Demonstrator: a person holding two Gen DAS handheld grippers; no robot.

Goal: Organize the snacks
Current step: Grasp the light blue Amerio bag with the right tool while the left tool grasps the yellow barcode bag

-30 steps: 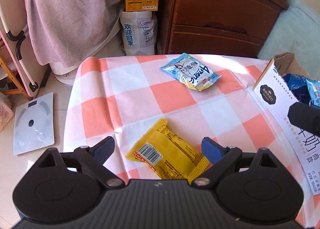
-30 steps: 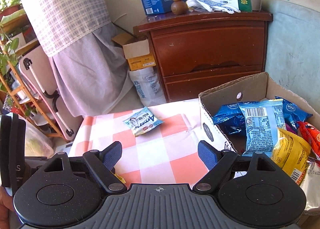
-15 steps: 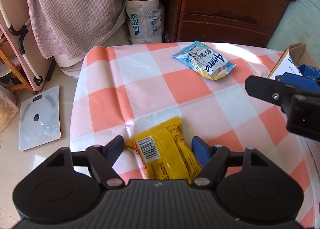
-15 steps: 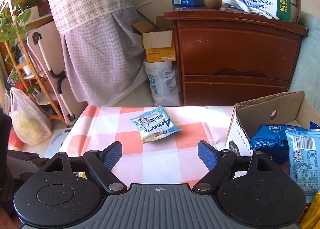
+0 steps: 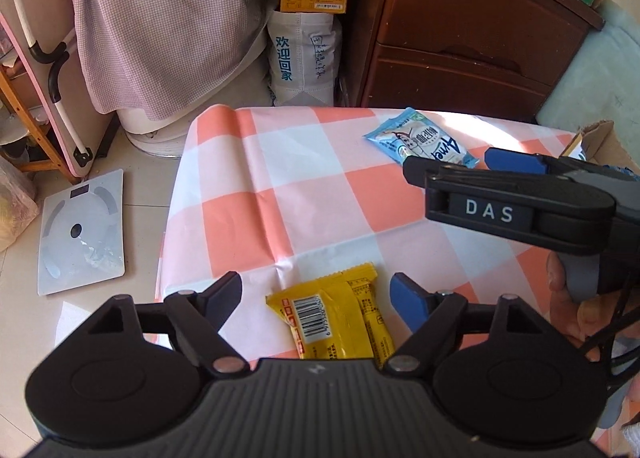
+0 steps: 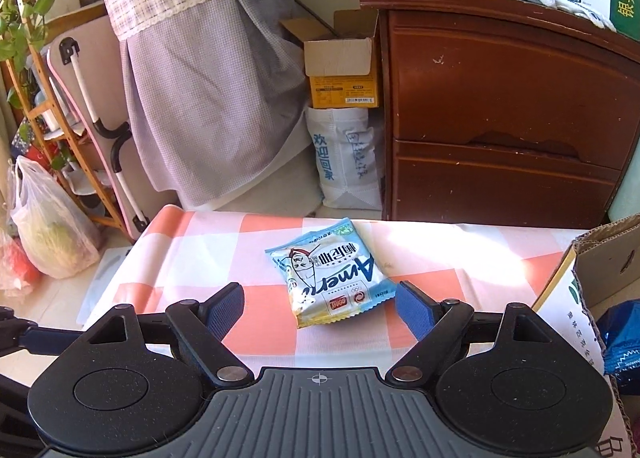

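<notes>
A yellow snack packet (image 5: pixel 336 318) lies on the checked tablecloth (image 5: pixel 304 194) between the open fingers of my left gripper (image 5: pixel 318 294); the fingers do not touch it. A light blue snack packet (image 6: pixel 330 278) lies farther back, just ahead of my open right gripper (image 6: pixel 320 308); it also shows in the left wrist view (image 5: pixel 420 142). The right gripper (image 5: pixel 516 194) crosses the left wrist view from the right, seen side-on, hand behind it. A cardboard box (image 6: pixel 600 262) at the right table edge holds a blue packet (image 6: pixel 620 338).
Beyond the table stand a dark wooden dresser (image 6: pixel 508 106), a white printed bag (image 6: pixel 344 162) with a small carton (image 6: pixel 344 70) on it, and a cloth-covered object (image 6: pixel 208 98). A bathroom scale (image 5: pixel 82 230) lies on the floor left of the table. A plastic bag (image 6: pixel 52 230) sits by a shelf.
My left gripper has moved in over the yellow packet, its fingers now on either side. My right gripper swung left from the box to the blue packet and came closer to it.
</notes>
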